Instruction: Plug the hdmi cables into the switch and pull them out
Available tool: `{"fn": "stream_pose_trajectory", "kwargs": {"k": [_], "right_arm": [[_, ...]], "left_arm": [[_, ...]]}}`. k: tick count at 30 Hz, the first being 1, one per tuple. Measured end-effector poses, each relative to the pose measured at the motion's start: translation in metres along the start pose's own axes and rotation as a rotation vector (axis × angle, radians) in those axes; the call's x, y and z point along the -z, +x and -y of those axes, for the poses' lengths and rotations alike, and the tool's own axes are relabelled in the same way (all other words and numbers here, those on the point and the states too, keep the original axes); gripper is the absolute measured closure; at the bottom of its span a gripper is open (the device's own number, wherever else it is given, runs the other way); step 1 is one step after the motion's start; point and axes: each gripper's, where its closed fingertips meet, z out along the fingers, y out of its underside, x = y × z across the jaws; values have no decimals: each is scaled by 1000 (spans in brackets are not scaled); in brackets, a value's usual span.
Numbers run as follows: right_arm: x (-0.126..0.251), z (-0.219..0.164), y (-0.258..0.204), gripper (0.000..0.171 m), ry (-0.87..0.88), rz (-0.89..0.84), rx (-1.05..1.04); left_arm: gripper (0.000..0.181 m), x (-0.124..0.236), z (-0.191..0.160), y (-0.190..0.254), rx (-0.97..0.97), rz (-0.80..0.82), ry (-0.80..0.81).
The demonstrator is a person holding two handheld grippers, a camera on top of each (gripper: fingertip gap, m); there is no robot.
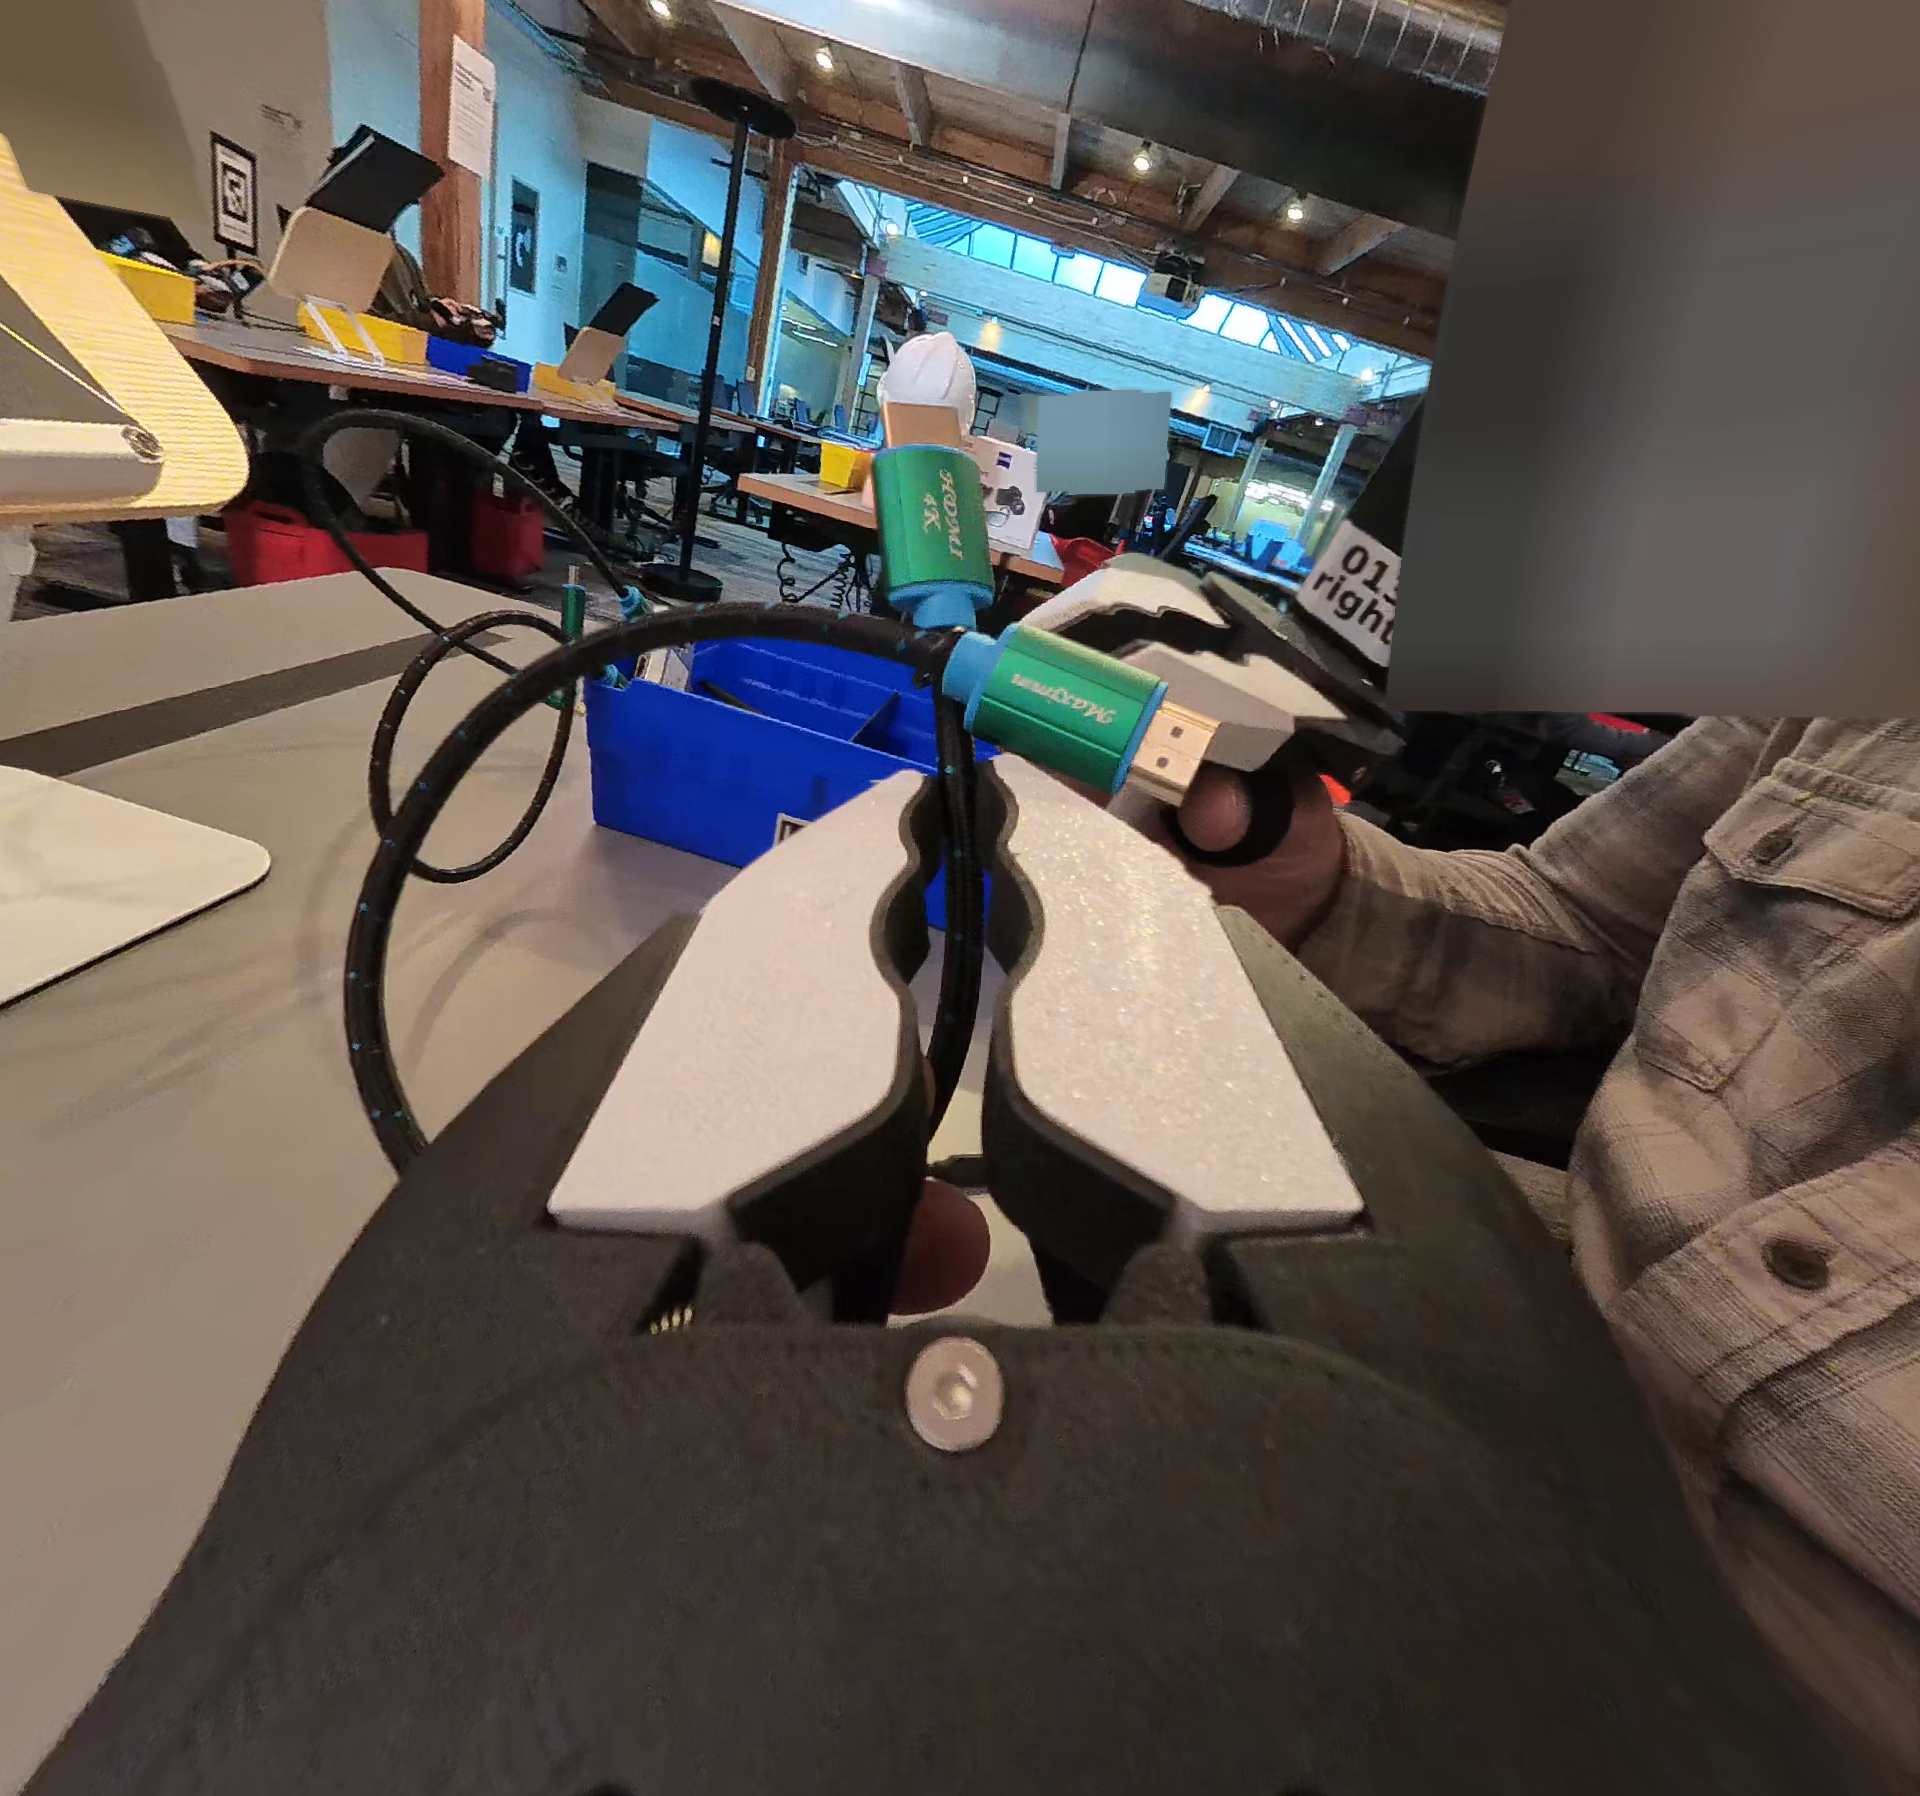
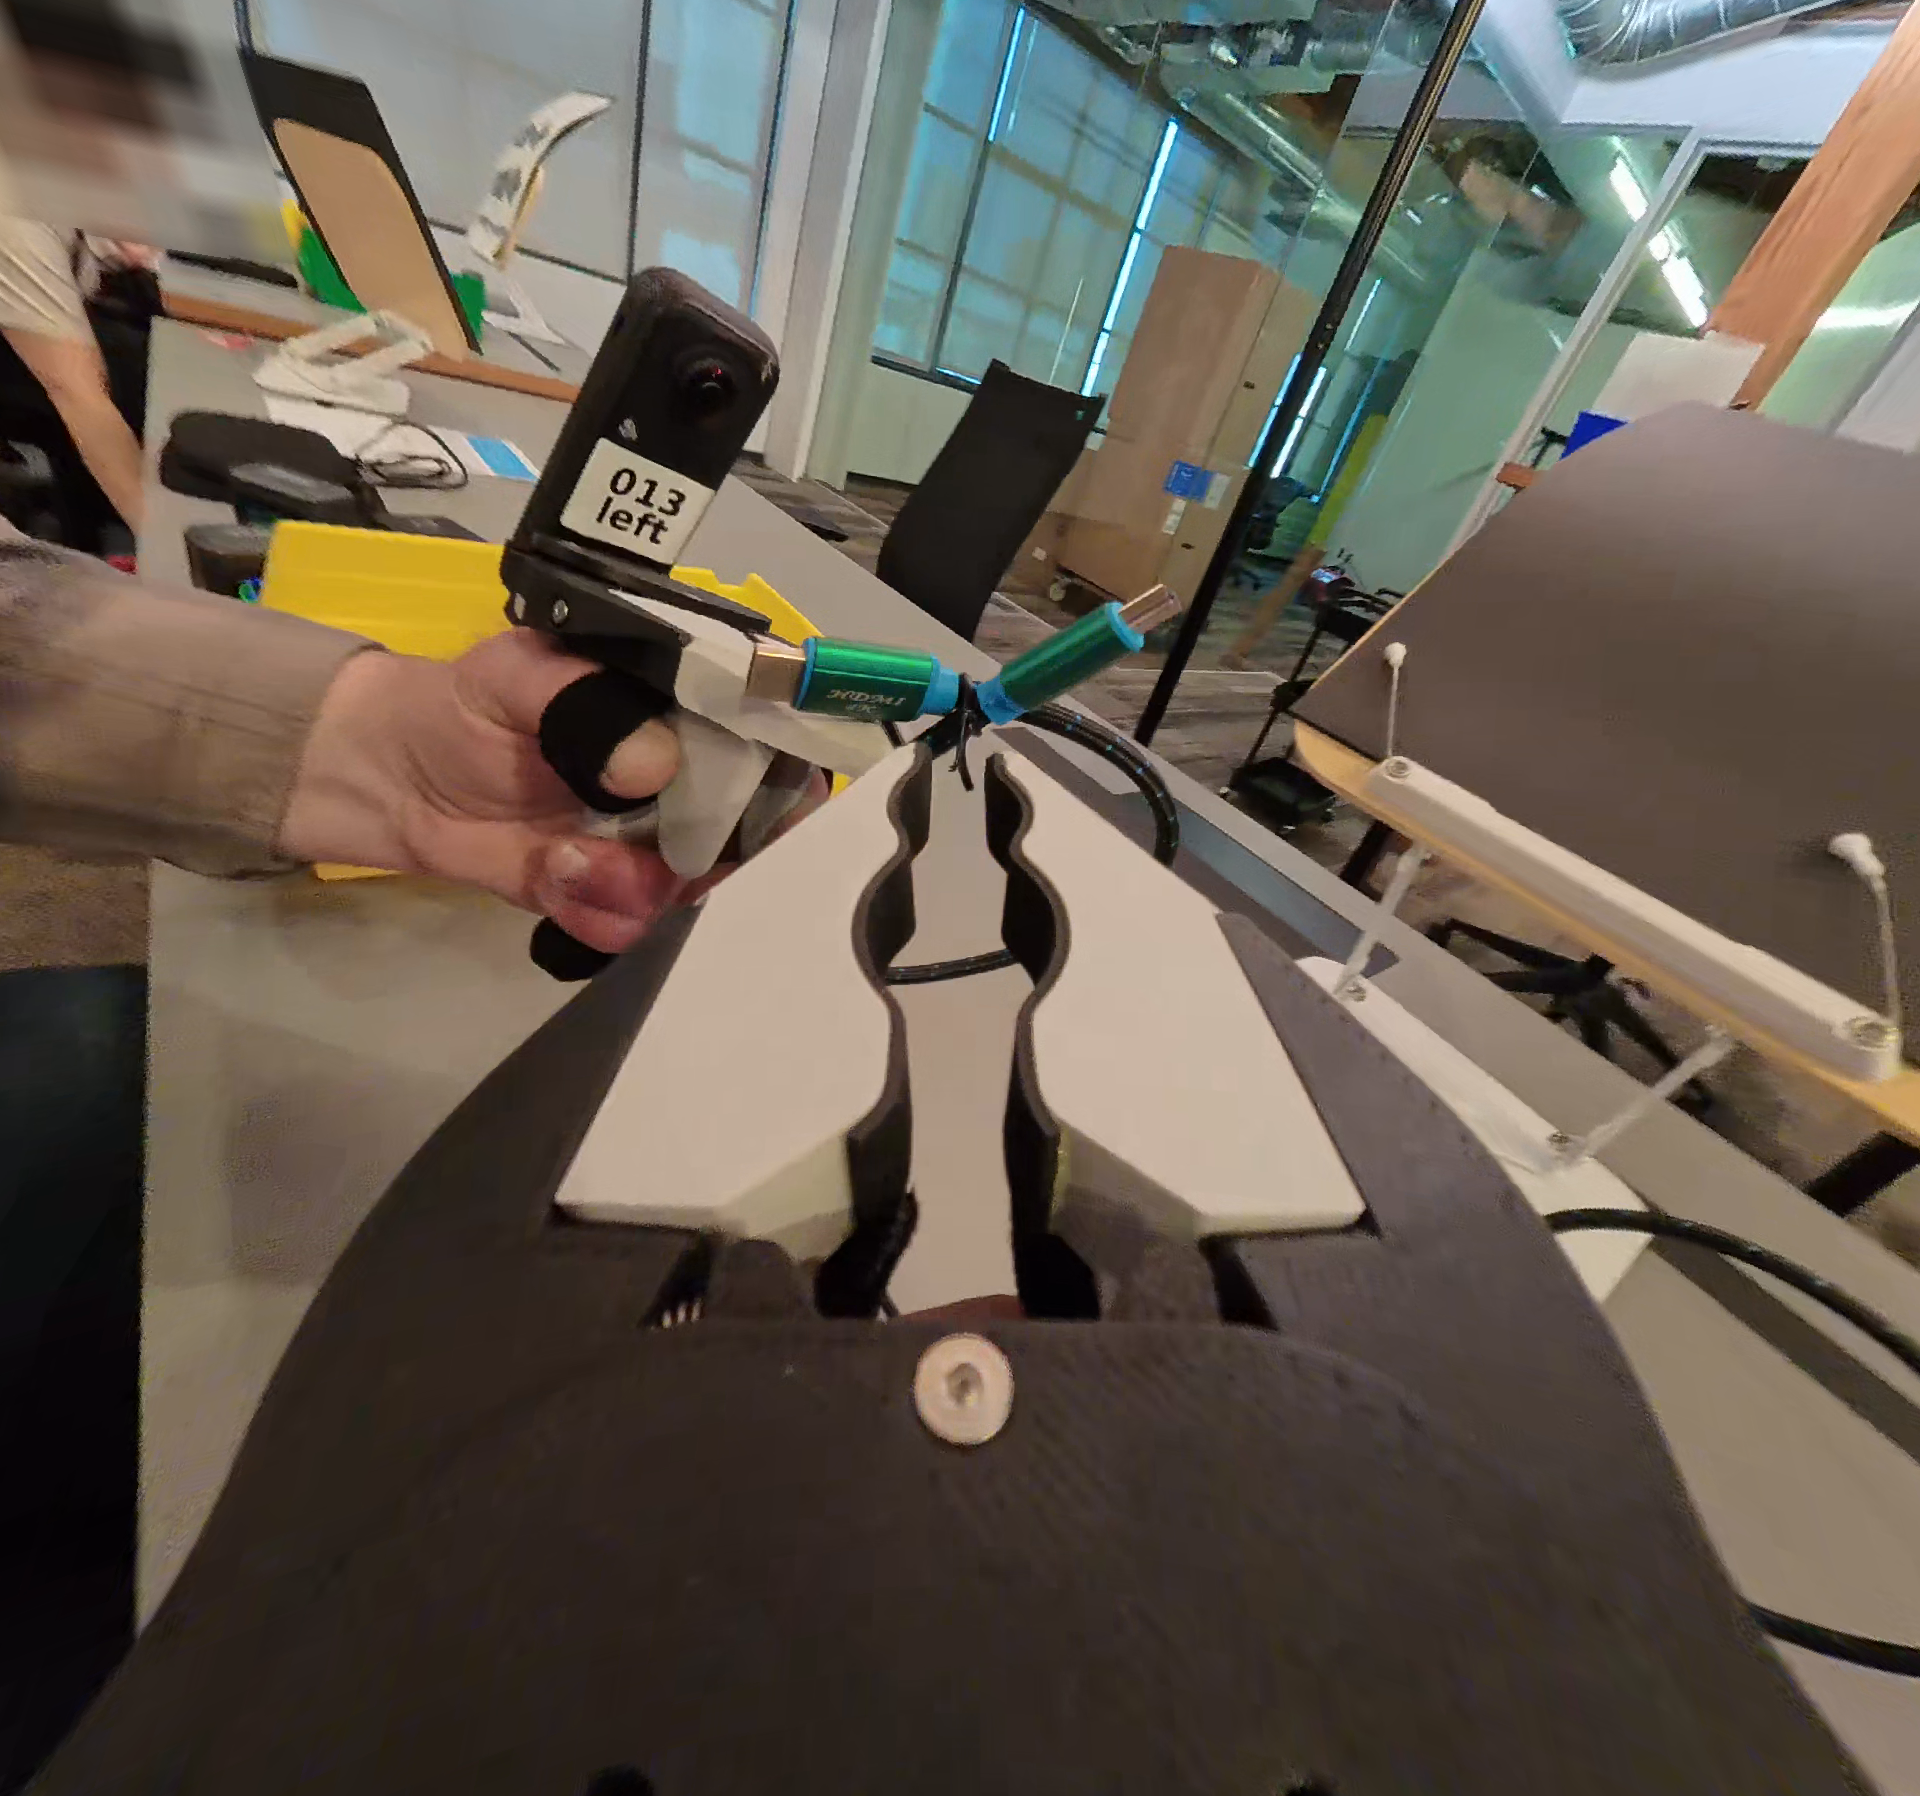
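The left gripper (image 1: 958, 811) pinched the black cable (image 1: 951, 915); the right gripper (image 2: 954, 775) squeezed it near two green plugs (image 2: 868, 681)

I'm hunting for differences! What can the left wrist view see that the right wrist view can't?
Only the left wrist view: a blue bin standing on the grey table. Only the right wrist view: a black camera with a white sticker, and a tall brown cabinet. Both: the two green plugs on the black cable.
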Motion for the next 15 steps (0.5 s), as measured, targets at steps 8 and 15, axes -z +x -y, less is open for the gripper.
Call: {"fn": "stream_pose_trajectory", "kwargs": {"k": [8,15], "right_arm": [[0,-2,1,171,-36,-49,124],[-1,-3,0,171,-39,-44,119]], "left_arm": [[176,0,-1,-2,3,5,1],[176,0,-1,-2,-4,11,-2]]}}
